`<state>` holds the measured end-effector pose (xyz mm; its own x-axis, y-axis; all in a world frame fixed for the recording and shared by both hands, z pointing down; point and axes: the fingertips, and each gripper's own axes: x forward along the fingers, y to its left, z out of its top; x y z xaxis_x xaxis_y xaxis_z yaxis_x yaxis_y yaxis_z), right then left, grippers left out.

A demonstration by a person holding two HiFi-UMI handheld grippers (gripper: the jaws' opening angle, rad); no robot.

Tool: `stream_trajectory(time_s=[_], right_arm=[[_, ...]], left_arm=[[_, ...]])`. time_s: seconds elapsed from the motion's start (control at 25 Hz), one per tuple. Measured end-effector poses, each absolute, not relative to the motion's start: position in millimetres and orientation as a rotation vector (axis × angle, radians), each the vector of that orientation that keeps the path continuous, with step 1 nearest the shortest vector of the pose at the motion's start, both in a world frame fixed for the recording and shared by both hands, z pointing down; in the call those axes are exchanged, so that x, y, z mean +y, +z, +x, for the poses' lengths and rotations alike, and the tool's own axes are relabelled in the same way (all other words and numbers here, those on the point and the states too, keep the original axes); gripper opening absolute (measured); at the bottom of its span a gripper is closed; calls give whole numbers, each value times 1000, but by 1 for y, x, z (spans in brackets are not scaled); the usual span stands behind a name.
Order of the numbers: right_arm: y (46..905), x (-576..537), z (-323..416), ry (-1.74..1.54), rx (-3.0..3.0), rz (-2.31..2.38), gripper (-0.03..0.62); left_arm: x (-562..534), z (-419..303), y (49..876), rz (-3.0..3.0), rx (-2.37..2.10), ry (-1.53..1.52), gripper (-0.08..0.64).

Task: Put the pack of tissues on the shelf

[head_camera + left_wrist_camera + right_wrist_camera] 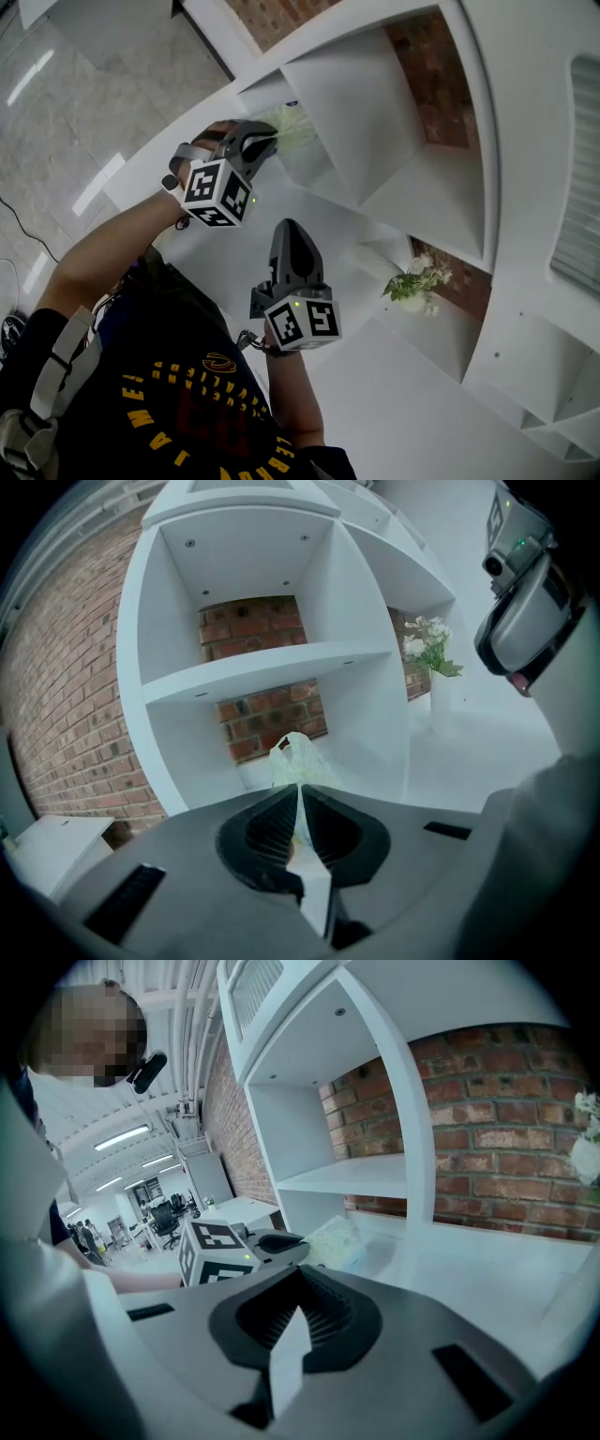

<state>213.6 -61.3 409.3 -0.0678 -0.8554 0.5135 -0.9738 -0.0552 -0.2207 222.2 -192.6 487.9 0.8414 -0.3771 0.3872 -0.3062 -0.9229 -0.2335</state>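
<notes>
The pack of tissues (292,127), pale with a greenish print in thin clear wrap, is pinched at its near end by my left gripper (263,142), which is shut on it. In the left gripper view the pack (298,759) sticks out past the closed jaws (299,794) into the lower compartment of the white shelf (272,671). The right gripper view shows the pack (338,1240) low over that compartment's floor; I cannot tell whether it touches. My right gripper (289,231) hangs to the right of the left one, shut and empty (298,1283).
A white vase of flowers (415,282) stands in the neighbouring bay to the right (429,654). A brick wall (75,686) backs the shelf. A shelf board (361,1174) crosses the compartment above the pack. Glossy floor (66,112) lies to the left.
</notes>
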Motion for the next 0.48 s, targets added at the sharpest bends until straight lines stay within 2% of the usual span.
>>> stream_trajectory(time_s=[0.48], right_arm=[[397,-45,226,764,-1889,2034,8]], left_arm=[[-218,264,504,-2874,536,-677,6]])
